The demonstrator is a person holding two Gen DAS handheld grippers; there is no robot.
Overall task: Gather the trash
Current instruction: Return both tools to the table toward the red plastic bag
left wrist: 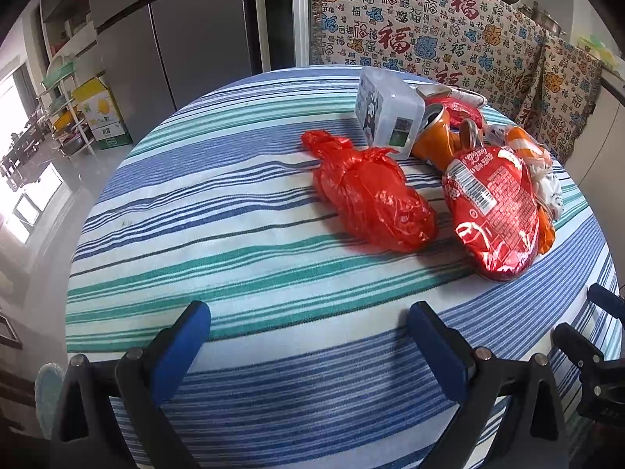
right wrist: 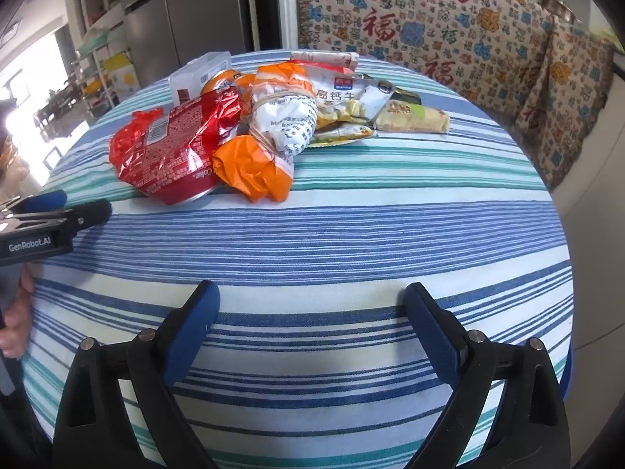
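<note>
A round table with a striped cloth (left wrist: 234, 211) carries a pile of trash. In the left wrist view a crumpled red plastic bag (left wrist: 371, 191) lies nearest, with a shiny red wrapper (left wrist: 492, 211), a crushed orange can (left wrist: 435, 136) and a clear plastic box (left wrist: 386, 117) behind it. My left gripper (left wrist: 308, 320) hovers open over the near cloth, nothing between its fingers. In the right wrist view the red wrapper (right wrist: 175, 148), an orange-and-white wrapper (right wrist: 269, 136) and snack packets (right wrist: 410, 119) lie ahead. My right gripper (right wrist: 310, 301) is open and empty, short of the pile.
A patterned blanket (left wrist: 429, 31) covers seating behind the table. A steel fridge (left wrist: 187, 39) and a shelf rack (left wrist: 66, 109) stand at the back left. The left gripper (right wrist: 58, 215) and a hand (right wrist: 15, 312) show at the right view's left edge.
</note>
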